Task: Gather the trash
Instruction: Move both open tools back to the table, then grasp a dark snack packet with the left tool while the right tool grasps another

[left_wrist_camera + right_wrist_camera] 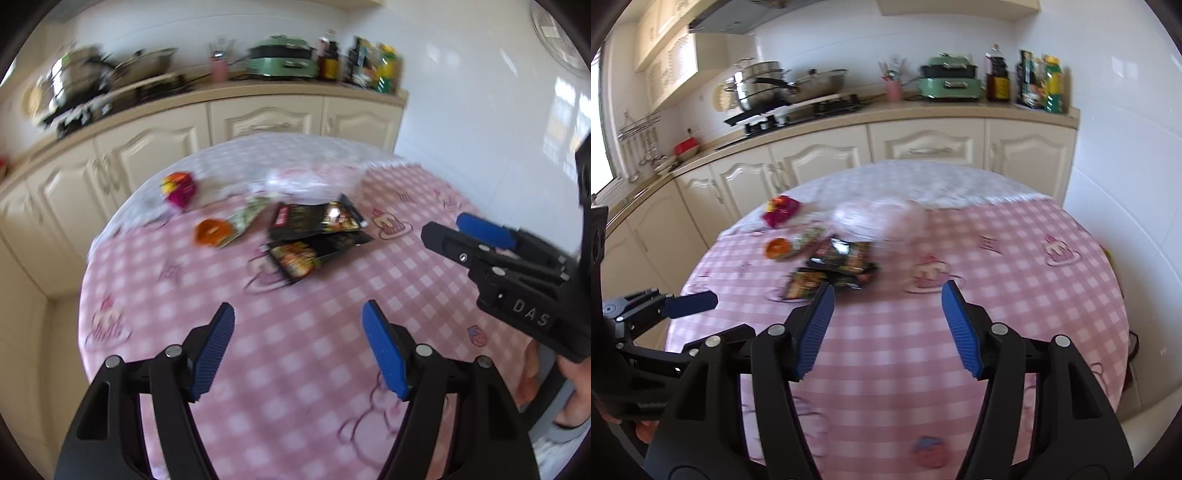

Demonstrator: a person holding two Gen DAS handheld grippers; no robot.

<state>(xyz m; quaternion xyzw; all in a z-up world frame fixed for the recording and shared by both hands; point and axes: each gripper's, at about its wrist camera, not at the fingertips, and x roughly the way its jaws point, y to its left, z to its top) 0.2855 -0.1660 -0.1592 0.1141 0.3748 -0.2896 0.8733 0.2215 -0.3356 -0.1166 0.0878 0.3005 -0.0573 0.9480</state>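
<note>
the left gripper (298,325) is seen with its blue pads spread wide and nothing between them, held above the near part of the table (424,184). the right gripper (888,308) is likewise spread and empty, and it is also seen from the left wrist view entering at the right edge, beside the left one and apart from it. no earlier stage can be read from these views, so only the present layout is told.

beyond both tools, the trash is found gathered on the far left half of the pink checked tablecloth (1015,258). two black snack packets (317,236) lie overlapping, nearest to the grippers. just beside them, further left, a greenish wrapper (247,218) and an orange round piece (212,232) are seen touching or nearly so. further back a red and yellow wrapper (179,188) lies near the table's far edge. a clear crumpled plastic bag (871,218) is seen behind the packets; it is blurred, and whether it is trash or the collecting bag cannot be told.

the task is judged to be barely begun: no piece is held, no bin is visible, and all the pieces are left to be picked up. the black packets would be reached first.
</note>
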